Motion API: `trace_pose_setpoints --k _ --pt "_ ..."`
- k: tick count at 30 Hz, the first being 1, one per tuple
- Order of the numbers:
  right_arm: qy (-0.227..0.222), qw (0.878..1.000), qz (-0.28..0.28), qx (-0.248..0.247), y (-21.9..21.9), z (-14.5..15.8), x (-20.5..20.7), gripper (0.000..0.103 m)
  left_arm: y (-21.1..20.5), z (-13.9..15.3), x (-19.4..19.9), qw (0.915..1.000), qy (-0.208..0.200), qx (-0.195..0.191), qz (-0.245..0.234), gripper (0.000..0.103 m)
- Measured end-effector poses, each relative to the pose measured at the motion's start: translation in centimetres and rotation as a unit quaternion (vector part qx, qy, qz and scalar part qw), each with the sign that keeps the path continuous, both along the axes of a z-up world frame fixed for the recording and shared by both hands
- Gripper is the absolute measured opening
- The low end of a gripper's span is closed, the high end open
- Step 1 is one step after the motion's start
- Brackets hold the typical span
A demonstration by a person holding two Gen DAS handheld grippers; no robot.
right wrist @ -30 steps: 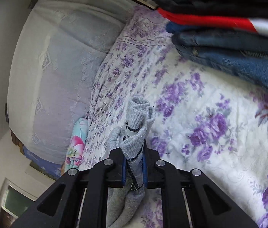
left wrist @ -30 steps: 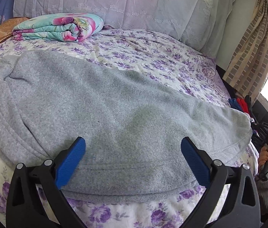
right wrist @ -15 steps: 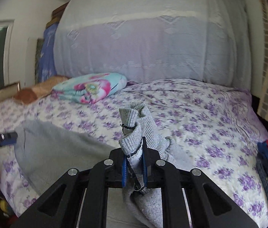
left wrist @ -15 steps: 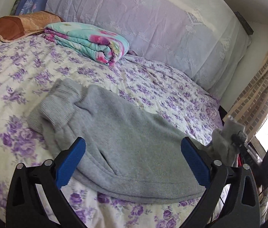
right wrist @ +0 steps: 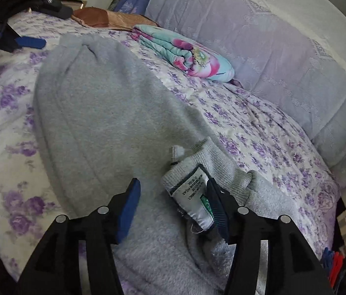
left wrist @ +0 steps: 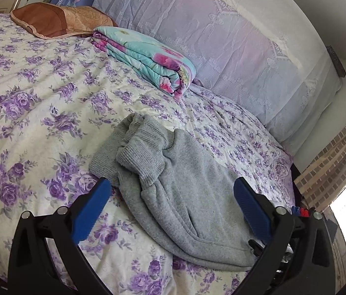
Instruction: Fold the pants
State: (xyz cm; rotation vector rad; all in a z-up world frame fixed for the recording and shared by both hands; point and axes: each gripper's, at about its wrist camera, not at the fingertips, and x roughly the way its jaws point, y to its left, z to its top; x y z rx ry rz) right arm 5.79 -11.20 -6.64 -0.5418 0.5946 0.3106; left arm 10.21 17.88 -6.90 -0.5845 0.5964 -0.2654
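Left gripper jaws released, holding nothing | pants lie between and beyond them on floral bedspread | right gripper jaws released, waistband label touching right finger.

Pants lie on bed, cuffs bunched at far end, waistband at near end with label turned up. Folded blanket on bed behind pants, against headboard cover. Cushion left of blanket. Left gripper over near edge of pants; right gripper over waistband, label touching its right finger.
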Motion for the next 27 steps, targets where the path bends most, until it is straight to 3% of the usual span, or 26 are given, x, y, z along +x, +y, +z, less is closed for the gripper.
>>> trace_pose_setpoints --k 2,4,6,8,12,14,18,21,22,24,26,27 --pt "-0.002 0.995 -0.015 0.095 -2.4 3.3 -0.4 0.054 0.0 -0.3 0.2 1.0000 0.005 0.002 0.000 0.098" --pt "-0.015 0.983 -0.065 0.172 -5.7 5.9 0.3 0.054 0.2 -0.7 0.4 0.9999 0.011 0.000 0.003 0.098" --pt "-0.030 0.968 -0.140 0.204 -9.1 6.9 1.6 0.051 0.4 -1.1 0.6 0.9998 0.019 -0.008 0.003 0.098" --pt "-0.014 0.959 -0.188 0.213 -11.3 6.0 2.8 0.046 0.6 -1.4 0.7 0.9996 0.024 -0.016 0.003 0.098" --pt "0.096 0.955 -0.202 0.195 -11.2 -0.3 5.4 0.045 0.4 -1.7 1.0 0.9995 0.030 -0.010 0.003 0.098" --pt "0.094 0.952 -0.211 0.202 -11.1 -2.5 5.8 0.044 0.1 -1.9 1.2 0.9993 0.038 -0.005 -0.001 0.098" --pt "0.108 0.947 -0.209 0.217 -11.6 -1.6 5.8 0.042 -0.3 -1.9 1.3 0.9992 0.040 0.005 -0.002 0.098" --pt "0.059 0.945 -0.199 0.252 -11.5 1.1 4.8 0.043 -0.3 -2.0 1.4 0.9991 0.041 0.004 -0.002 0.098" --pt "0.050 0.949 -0.187 0.248 -10.7 1.7 4.8 0.043 -0.3 -2.1 1.4 0.9991 0.043 0.005 -0.002 0.098" --pt "0.063 0.957 -0.164 0.229 -8.5 1.7 5.6 0.053 -0.5 -2.2 1.5 0.9989 0.046 0.007 -0.002 0.098" --pt "0.092 0.964 -0.157 0.196 -6.2 0.1 7.4 0.057 -0.7 -2.3 1.6 0.9988 0.048 0.014 -0.002 0.098" --pt "0.101 0.967 -0.164 0.169 -5.3 -1.2 8.3 0.065 -0.8 -2.3 1.6 0.9987 0.048 0.017 -0.003 0.098"
